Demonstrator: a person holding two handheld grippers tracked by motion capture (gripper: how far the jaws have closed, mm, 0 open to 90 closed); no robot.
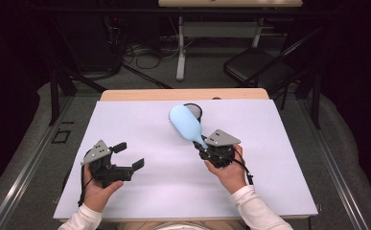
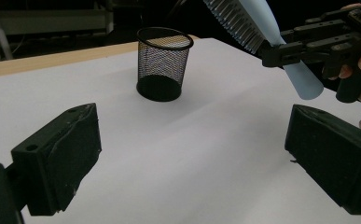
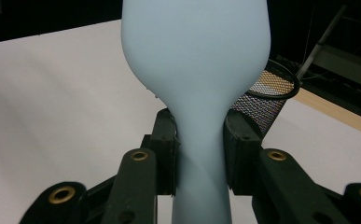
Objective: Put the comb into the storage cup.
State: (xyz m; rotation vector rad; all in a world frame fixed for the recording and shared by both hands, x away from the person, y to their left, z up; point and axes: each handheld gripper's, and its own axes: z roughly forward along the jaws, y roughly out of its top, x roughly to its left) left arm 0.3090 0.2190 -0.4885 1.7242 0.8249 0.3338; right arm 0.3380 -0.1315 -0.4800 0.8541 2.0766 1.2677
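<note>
A light blue hairbrush [image 1: 186,124] is held up over the middle of the white table, with my right gripper [image 1: 203,144] shut on its handle. In the right gripper view the handle [image 3: 200,149] is pinched between both jaws and the broad back of the brush rises above them. The left gripper view catches its bristles [image 2: 236,21] facing down and left. A black mesh pen cup [image 2: 163,63] stands upright on the far middle of the table, partly behind the brush head in the high view [image 1: 196,110]. My left gripper [image 1: 129,156] hovers open at the near left, nothing between its jaws.
The white table top [image 1: 140,139] has a wooden strip along its far edge [image 1: 183,94]. Beyond it are a folding chair [image 1: 255,64], table legs and cables on the floor. Dark stand legs flank the table on both sides.
</note>
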